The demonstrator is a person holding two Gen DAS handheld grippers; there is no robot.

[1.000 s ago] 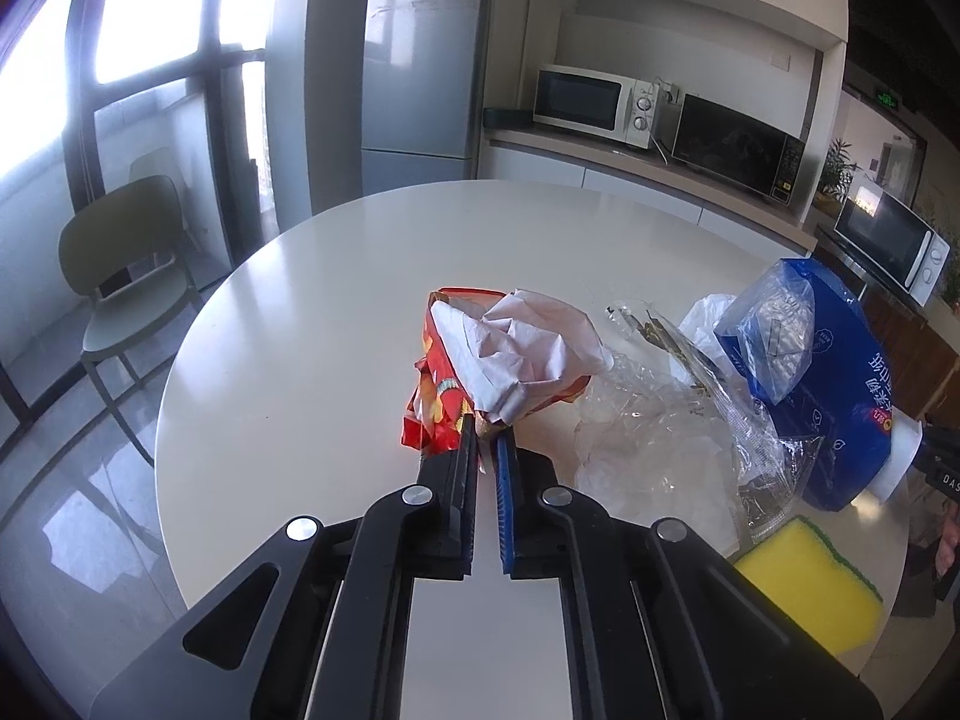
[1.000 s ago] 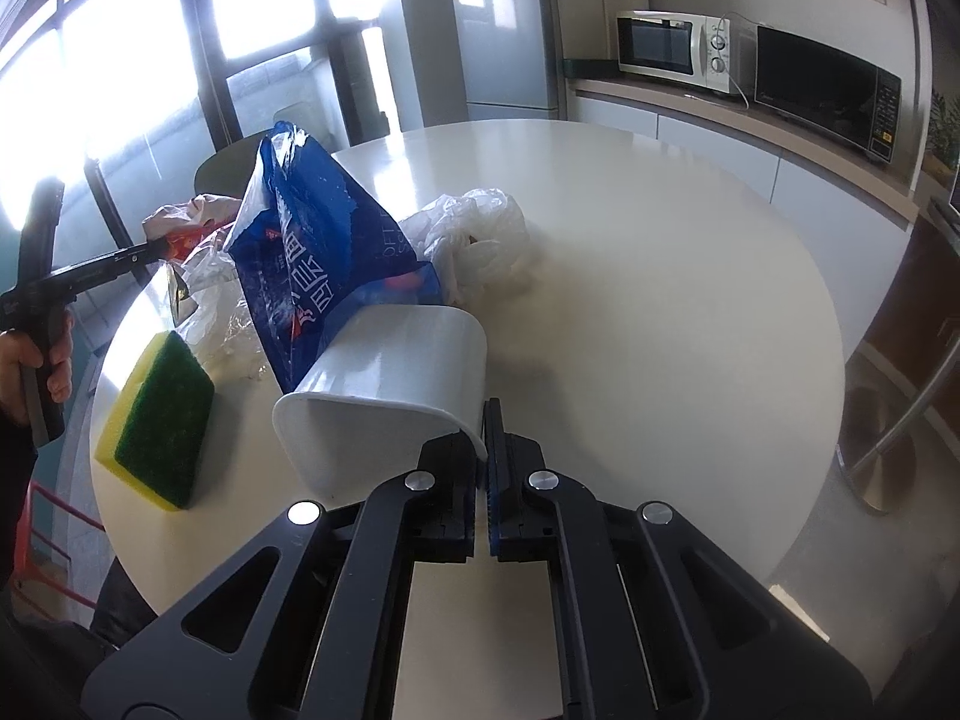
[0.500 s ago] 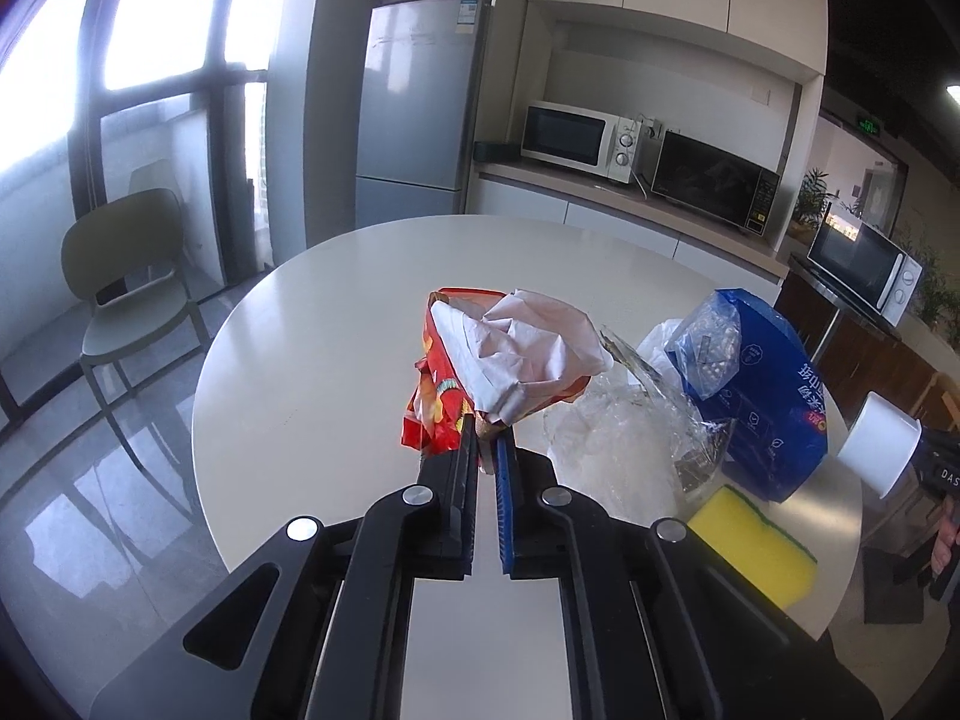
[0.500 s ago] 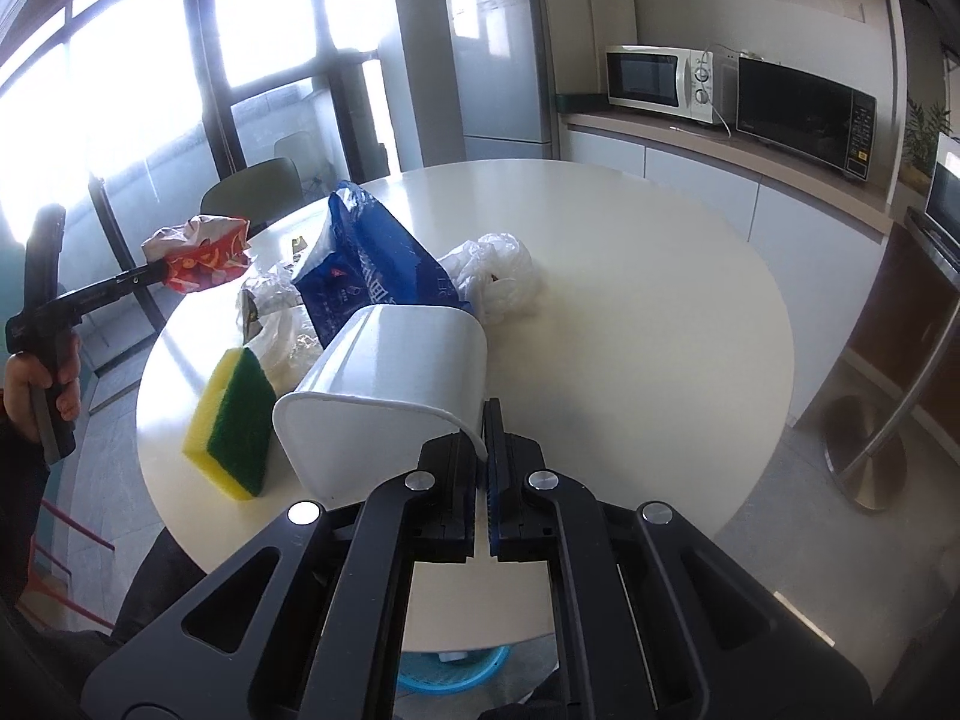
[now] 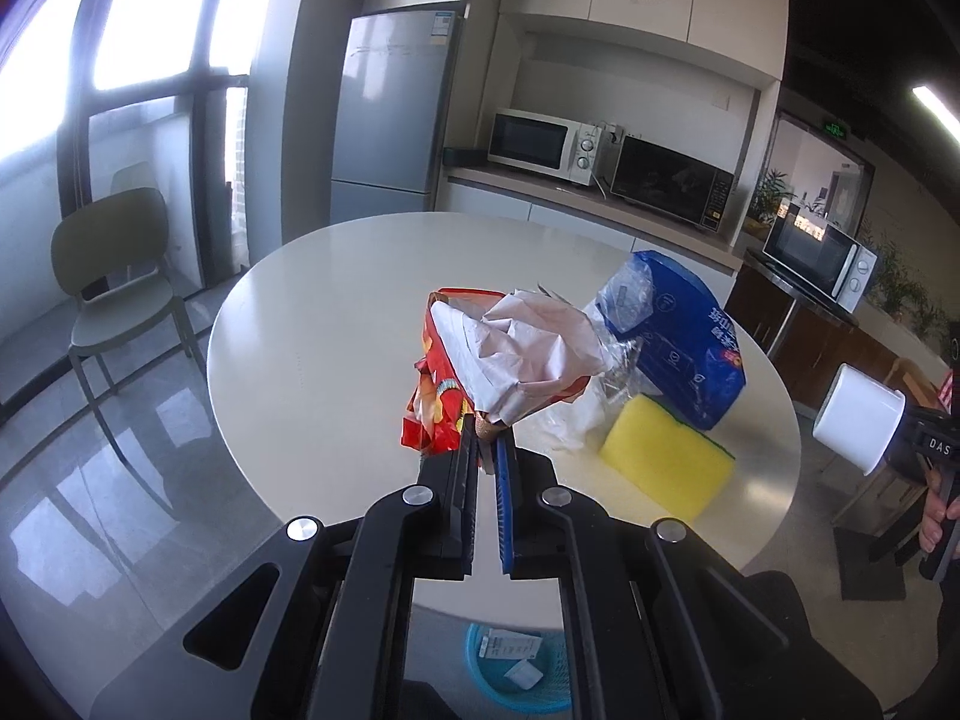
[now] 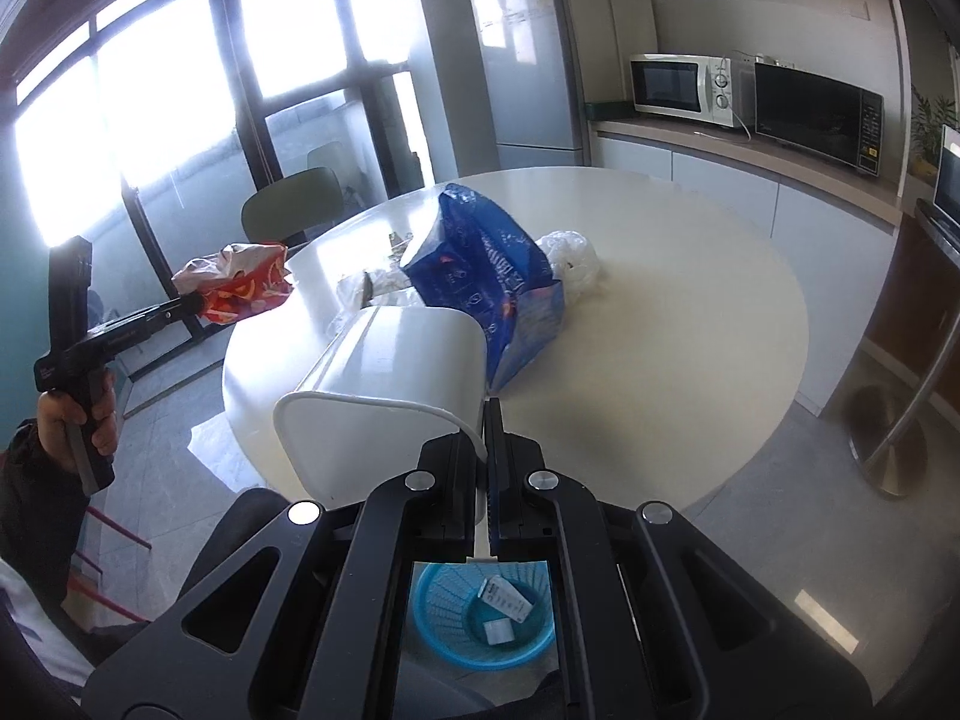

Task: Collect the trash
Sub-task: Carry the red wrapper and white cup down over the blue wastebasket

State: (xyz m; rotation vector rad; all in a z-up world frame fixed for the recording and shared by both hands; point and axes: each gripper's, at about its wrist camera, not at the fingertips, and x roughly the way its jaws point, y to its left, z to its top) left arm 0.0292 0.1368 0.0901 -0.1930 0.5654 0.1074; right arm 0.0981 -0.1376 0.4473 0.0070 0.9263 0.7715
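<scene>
Wrapper (image 5: 480,360) pinched in left claw (image 5: 487,450) tips.

A smooth, faintly glossy finish is shown by the round off-white tabletop (image 5: 336,324). The red snack wrapper of shiny printed foil (image 5: 435,414) is stuffed with crumpled matt white paper (image 5: 528,354). The yellow foam sponge (image 5: 666,462) looks porous and dull. Glossy printed plastic is seen on the blue packaging bag (image 6: 486,264), and thin crinkled film on the clear plastic bag (image 6: 570,255). The white plastic cup (image 6: 390,396) is smooth and satin. The blue plastic mesh basket (image 6: 444,618) stands on polished grey floor tiles (image 5: 90,492). Matt black plastic forms each claw.
</scene>
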